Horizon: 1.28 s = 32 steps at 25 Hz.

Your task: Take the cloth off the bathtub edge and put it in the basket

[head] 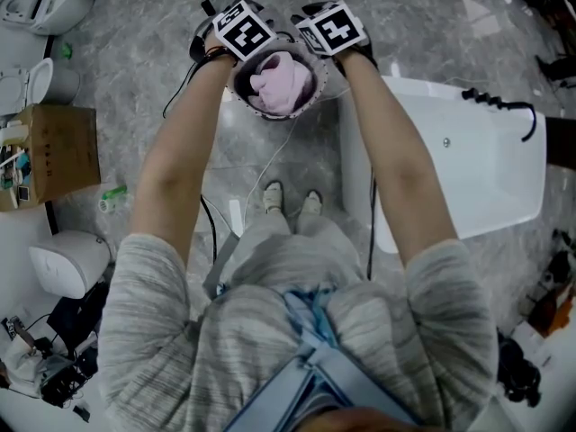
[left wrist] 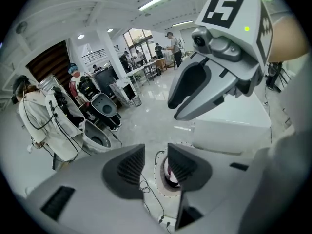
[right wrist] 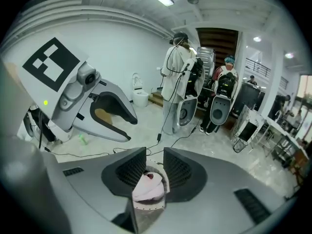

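Inside the basket (head: pixel 252 108), the pink cloth (head: pixel 281 84) is seen, bunched up in a heap. The basket is set on the grey floor (head: pixel 135 61), just beside the end of the white bathtub (head: pixel 468 169). Both grippers are held right above the basket, side by side. The left gripper (left wrist: pixel 156 152) has its jaws set apart, with nothing pinched between them. The right gripper (right wrist: pixel 155 155) has its jaws parted a little too. The cloth is seen below that gap and is not squeezed.
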Motion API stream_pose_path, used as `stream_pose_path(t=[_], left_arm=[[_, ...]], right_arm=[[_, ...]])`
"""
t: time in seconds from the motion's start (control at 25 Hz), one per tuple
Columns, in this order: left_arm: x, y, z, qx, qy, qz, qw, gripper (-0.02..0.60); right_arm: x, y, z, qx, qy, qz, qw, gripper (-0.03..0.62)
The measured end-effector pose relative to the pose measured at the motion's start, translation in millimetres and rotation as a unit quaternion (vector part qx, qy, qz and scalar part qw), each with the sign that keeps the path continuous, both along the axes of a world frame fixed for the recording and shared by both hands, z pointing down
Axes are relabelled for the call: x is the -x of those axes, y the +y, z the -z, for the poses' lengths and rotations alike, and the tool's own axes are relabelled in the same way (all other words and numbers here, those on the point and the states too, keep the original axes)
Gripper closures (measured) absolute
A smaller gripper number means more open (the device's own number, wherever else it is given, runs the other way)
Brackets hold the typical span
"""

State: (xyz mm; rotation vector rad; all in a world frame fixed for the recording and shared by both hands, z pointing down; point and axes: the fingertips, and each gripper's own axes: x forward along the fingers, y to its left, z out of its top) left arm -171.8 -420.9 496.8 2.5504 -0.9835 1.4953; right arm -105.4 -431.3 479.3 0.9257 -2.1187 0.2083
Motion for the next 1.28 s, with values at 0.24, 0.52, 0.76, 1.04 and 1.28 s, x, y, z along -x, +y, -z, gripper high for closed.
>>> stream_pose_path(t=[0.24, 0.52, 0.76, 1.04, 1.28], left_arm=[[-3, 10, -9, 0.015, 0.002, -0.006, 0.9999, 0.454], [-12, 17, -6, 0.01, 0.013, -0.012, 0.9998, 0.454], [-19, 24, 3, 0.001, 0.021, -0.018, 0.9996, 0.454], [-25, 35, 1, 0.008, 0.036, -0.015, 0.9992, 0.454], [-30, 50, 6, 0.002, 0.036, -0.029, 0.999, 0.454]], right_arm=[[-6, 8, -8, 0.014, -0.003, -0.004, 1.0, 0.511], [-11, 17, -8, 0.016, -0.008, -0.004, 1.0, 0.511], [-14, 31, -9, 0.016, -0.018, -0.005, 1.0, 0.511], [-17, 45, -6, 0.014, -0.026, -0.001, 1.0, 0.511], [-23, 64, -11, 0.02, -0.037, 0.002, 0.999, 0.511]])
